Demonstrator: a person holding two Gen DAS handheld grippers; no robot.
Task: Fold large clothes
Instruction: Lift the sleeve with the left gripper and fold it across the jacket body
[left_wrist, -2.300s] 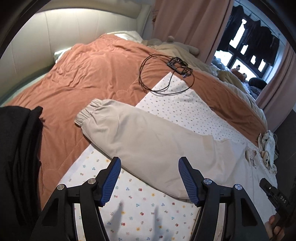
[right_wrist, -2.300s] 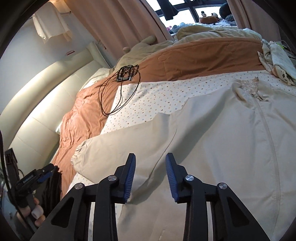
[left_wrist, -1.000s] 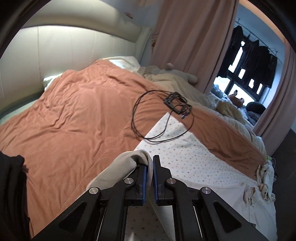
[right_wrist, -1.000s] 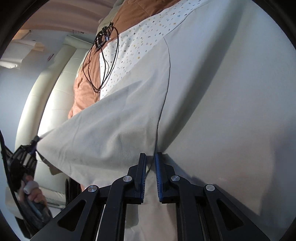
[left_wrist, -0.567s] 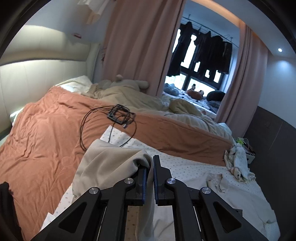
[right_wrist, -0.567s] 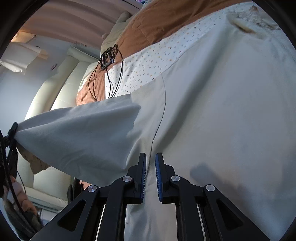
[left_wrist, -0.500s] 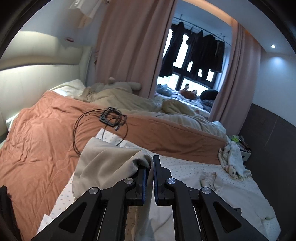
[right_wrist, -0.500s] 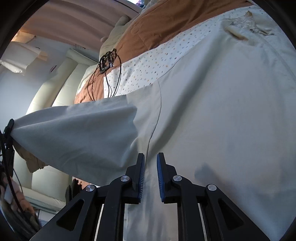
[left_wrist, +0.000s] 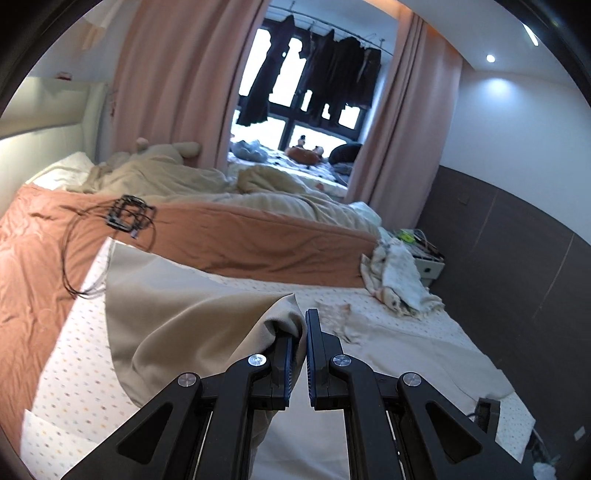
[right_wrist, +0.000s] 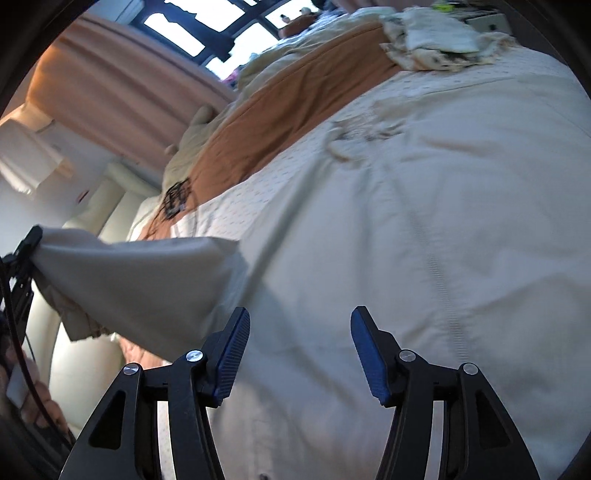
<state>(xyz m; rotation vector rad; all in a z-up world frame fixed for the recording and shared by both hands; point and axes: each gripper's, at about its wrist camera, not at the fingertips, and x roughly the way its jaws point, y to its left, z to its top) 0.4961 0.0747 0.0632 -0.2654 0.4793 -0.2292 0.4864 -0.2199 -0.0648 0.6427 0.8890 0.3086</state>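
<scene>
While my left gripper clamps the sleeve for folding across the jacket, my right gripper hovers, fingers apart.

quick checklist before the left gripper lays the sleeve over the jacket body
1. Left gripper clamped on the sleeve: ok, cloth is pinched between the blue pads.
2. Right gripper free of cloth: ok, jaws wide open above the jacket body.
3. Sleeve lifted off the bed: ok, it hangs stretched from the left gripper in the right wrist view.
4. Jacket body lying flat: not ok, wrinkles run near the zipper.
5. Black cable away from the jacket: ok, it lies on the orange blanket.
6. Sleeve cuff position: cannot tell, hidden in hanging folds.
</scene>
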